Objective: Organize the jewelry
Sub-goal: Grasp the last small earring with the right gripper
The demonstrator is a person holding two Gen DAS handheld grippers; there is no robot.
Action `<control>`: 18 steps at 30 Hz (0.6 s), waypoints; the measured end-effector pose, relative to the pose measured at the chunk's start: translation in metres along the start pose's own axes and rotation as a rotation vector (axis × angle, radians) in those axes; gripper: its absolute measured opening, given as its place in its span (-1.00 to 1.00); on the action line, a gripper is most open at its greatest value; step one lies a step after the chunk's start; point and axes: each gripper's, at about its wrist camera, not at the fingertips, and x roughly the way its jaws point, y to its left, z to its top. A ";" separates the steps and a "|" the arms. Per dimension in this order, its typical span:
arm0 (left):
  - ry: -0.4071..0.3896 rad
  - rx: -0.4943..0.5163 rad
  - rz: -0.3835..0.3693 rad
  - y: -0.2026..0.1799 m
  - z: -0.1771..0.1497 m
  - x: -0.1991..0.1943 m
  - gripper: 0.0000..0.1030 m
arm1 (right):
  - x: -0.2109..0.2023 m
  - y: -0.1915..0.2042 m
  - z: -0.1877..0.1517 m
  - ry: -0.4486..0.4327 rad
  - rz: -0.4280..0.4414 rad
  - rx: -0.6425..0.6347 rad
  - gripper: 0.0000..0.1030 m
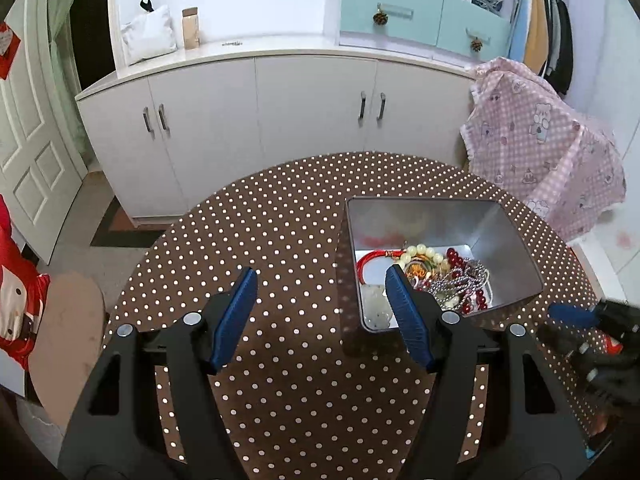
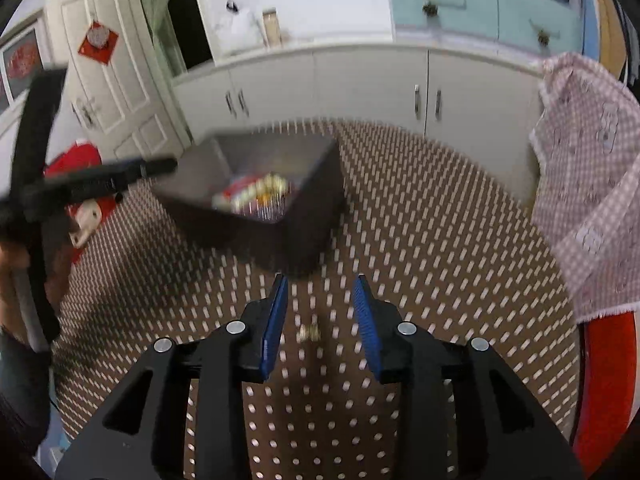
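A metal tin box (image 1: 508,232) stands on the round brown polka-dot table (image 1: 280,220). It holds a heap of jewelry (image 1: 444,276): red, cream and silver bead strings and a pale bangle. My left gripper (image 1: 322,276) is open and empty, just left of the tin's near corner. In the blurred right wrist view, my right gripper (image 2: 322,280) is open above a small gold piece (image 2: 308,333) lying on the table between its blue fingers (image 2: 366,312). The tin (image 2: 312,184) sits beyond it. The left gripper shows at that view's left edge (image 2: 132,172).
White cabinets (image 1: 312,100) stand behind the table. A pink checked cloth (image 1: 536,140) hangs over something at the right. A door (image 1: 28,140) and red items are at the left. The right gripper's tip (image 1: 572,316) shows at the right edge.
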 end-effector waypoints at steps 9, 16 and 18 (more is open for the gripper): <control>0.026 0.006 -0.022 -0.004 -0.005 0.007 -0.09 | 0.013 0.017 -0.011 0.035 -0.057 -0.068 -0.38; 0.028 0.037 -0.064 -0.015 -0.006 0.005 -0.70 | 0.015 0.029 -0.013 0.037 -0.108 -0.141 -0.41; 0.026 0.061 -0.036 -0.021 -0.005 0.004 -0.70 | 0.016 0.032 -0.015 0.037 -0.114 -0.158 -0.79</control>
